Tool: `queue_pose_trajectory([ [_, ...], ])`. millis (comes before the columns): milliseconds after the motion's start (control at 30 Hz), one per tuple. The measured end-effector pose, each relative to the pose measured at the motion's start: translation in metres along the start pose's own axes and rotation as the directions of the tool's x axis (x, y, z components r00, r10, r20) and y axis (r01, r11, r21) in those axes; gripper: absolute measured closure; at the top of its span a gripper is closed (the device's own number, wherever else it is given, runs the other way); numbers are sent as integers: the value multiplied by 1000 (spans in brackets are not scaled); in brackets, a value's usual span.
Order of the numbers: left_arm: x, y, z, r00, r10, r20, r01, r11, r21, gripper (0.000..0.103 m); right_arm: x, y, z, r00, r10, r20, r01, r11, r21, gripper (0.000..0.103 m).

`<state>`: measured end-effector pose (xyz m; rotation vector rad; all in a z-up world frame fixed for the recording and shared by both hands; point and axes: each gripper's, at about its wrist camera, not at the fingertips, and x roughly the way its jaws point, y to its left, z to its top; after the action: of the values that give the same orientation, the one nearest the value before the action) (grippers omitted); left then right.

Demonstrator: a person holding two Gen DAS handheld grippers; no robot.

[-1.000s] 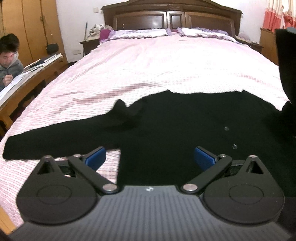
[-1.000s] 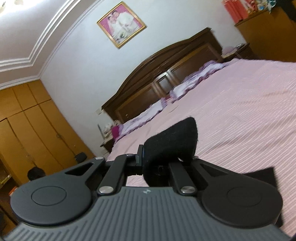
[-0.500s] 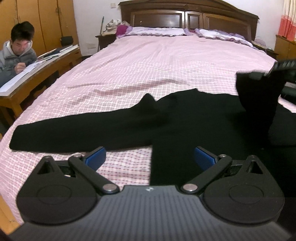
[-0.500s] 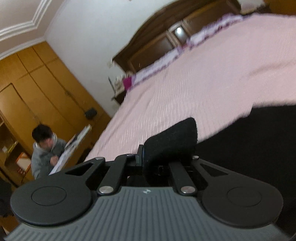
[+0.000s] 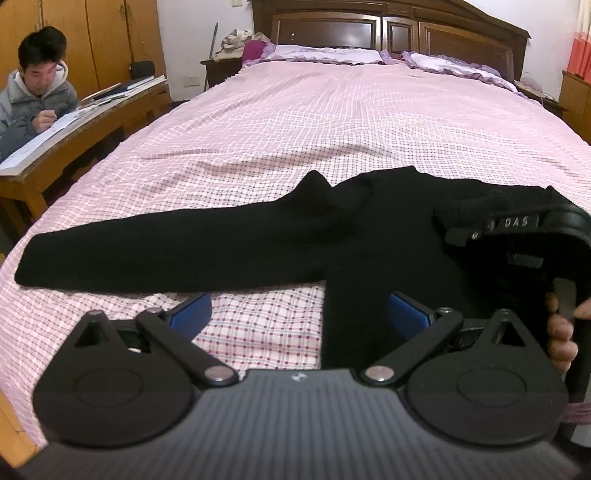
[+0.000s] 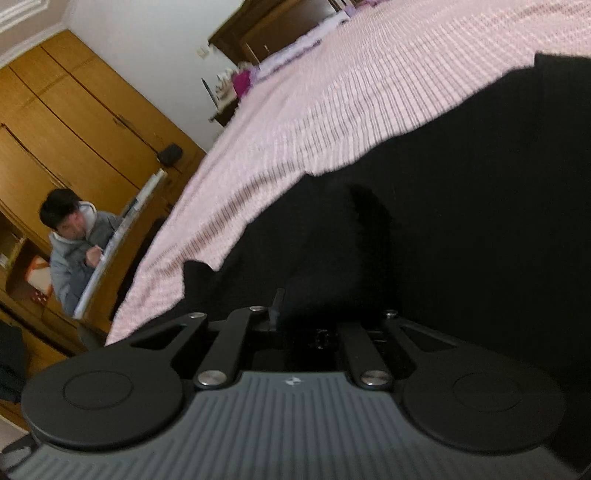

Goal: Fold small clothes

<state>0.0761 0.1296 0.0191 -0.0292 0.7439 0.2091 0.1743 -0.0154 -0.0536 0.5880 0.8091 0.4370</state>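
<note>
Knitwear, soft and floppy: the black sweater (image 5: 369,236) lies flat across the near end of the bed (image 5: 332,118), one sleeve (image 5: 155,243) stretched toward the left edge. The left gripper (image 5: 299,314) hovers wide open and empty over the sweater's lower left side. The right gripper (image 6: 328,317) is closed on the other sleeve's cuff (image 6: 347,251), folded over the body; the limp cloth will likely sag, so cuffs and hems look the best holds.

You are in a home bedroom: a wide bed (image 5: 369,122) with a pink checked sheet, a dark wooden headboard (image 5: 388,31), pillows (image 5: 325,55), wooden wardrobes (image 6: 74,122), and a person (image 5: 33,92) writing at a wooden desk (image 5: 85,125) beside it.
</note>
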Motion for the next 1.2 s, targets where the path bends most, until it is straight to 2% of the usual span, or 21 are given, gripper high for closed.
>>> queue_pose_trajectory([
  [67,0,-1,0,1000,-1,5,1,1000,1,0,4,0,-1,1000,10,-8,-10,1000,1,86],
  [133,-1,-3,1,1000,-8,10,8,1000,2,0,-3,-2,3,999,24,-23,-24,1000,4,72],
  [200,-1,-5,3,1000,-19,14,19,1000,3,0,-10,1,5,998,48,-43,-48,999,3,47],
  [267,-4,-9,6,999,-31,26,31,1000,4,0,-24,4,7,997,67,-47,-69,997,-29,34],
  [300,-6,-11,6,999,-35,34,35,999,5,0,-30,6,7,996,75,-46,-78,995,-56,32],
  [400,-12,-20,11,997,-51,55,50,999,21,0,-60,1,10,995,86,-51,-91,990,-110,30],
  [500,-16,-31,15,996,-64,67,61,997,47,0,-93,-15,15,996,73,-54,-79,991,-104,29],
  [600,-18,-44,20,994,-80,73,75,994,74,0,-131,-35,22,1000,18,-22,-20,993,-119,29],
  [700,-17,-60,25,992,-100,77,93,992,88,0,-167,-56,27,997,-75,36,80,984,-161,27],
  [833,-10,-83,31,987,-145,66,138,986,94,0,-200,-86,32,976,-195,100,211,961,-179,25],
  [933,-1,-102,34,981,-185,59,178,979,97,0,-218,-113,36,962,-236,134,255,955,-152,25],
  [1067,13,-130,35,977,-198,78,186,972,146,0,-227,-140,44,945,-284,163,307,942,-137,25],
  [1200,36,-149,35,981,-182,62,173,977,127,1,-226,-158,48,906,-375,197,409,895,-176,24],
])
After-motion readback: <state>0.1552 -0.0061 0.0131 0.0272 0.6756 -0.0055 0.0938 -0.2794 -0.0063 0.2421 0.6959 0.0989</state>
